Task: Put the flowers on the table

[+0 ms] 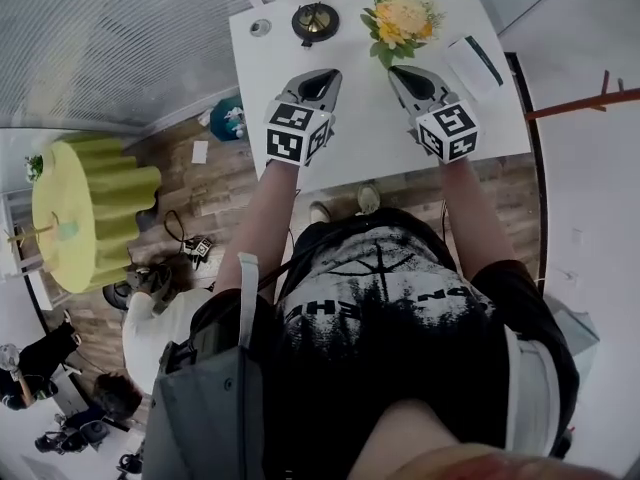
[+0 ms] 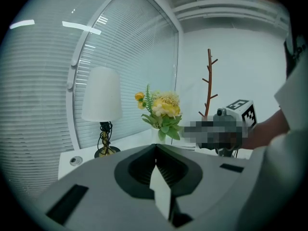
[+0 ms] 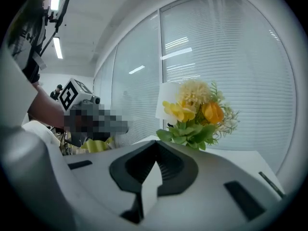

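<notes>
A bunch of yellow and orange flowers (image 1: 400, 18) with green leaves stands on the white table (image 1: 350, 138) near its far edge. The flowers (image 2: 163, 110) are ahead of my left gripper and to its right. Seen from the right gripper, the flowers (image 3: 197, 114) are close ahead, just right of the jaw tips. My left gripper (image 1: 322, 78) hovers over the table's middle, jaws shut and empty. My right gripper (image 1: 405, 76) is just short of the flowers, shut with nothing between its jaws, not touching them. The jaws meet in both gripper views, left gripper (image 2: 156, 147) and right gripper (image 3: 156, 144).
A lamp (image 2: 101, 102) with a white shade and a dark base (image 1: 315, 20) stands left of the flowers. Beside it lies a small round disc (image 1: 260, 28). A white pad with a dark pen (image 1: 478, 63) lies at the table's right. A yellow-green round table (image 1: 85, 208) stands at left.
</notes>
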Motion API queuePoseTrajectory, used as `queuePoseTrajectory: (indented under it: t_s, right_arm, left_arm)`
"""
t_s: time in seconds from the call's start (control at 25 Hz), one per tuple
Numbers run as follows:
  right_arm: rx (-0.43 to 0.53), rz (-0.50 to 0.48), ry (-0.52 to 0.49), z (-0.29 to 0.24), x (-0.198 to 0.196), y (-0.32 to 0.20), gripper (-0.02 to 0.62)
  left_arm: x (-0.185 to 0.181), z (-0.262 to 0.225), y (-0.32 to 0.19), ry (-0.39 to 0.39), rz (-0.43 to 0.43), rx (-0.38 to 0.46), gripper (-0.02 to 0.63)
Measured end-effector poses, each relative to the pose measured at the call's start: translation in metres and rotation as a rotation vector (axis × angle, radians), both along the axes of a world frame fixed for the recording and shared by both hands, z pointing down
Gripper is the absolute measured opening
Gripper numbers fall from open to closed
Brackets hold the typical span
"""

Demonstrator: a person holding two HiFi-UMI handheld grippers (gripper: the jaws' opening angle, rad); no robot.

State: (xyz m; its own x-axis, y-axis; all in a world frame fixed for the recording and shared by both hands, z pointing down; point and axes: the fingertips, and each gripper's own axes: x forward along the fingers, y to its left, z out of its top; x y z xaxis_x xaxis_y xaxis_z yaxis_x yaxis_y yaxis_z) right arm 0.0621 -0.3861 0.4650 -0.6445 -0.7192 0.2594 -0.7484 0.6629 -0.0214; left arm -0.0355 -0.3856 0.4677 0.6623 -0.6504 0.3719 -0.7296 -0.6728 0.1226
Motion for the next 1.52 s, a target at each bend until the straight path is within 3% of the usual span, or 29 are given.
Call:
queuePoseTrajectory:
  t_s: [0.28, 0.72, 0.96, 1.52]
  right_arm:
    - [0.006, 0.024, -0.001, -0.018, -0.006, 0.010, 0.017]
    - [0.014, 0.056, 0.019, -0.028, -0.001, 0.018, 0.017]
    - [0.024, 0.058, 0.034, -0.030, 0.000, 0.018, 0.017]
    - [0.023, 0.055, 0.033, -0.028, -0.006, 0.022, 0.017]
  left_arm:
    - [-0.019, -0.012, -0.001, 0.014, -0.017, 0.017, 0.012]
    - [-0.014, -0.015, 0.008, 0.002, 0.024, 0.042, 0.011]
    - [-0.019, -0.022, 0.002, 0.030, 0.011, 0.042, 0.012]
    - [-0.026, -0.020, 0.004, 0.008, 0.014, 0.048, 0.011]
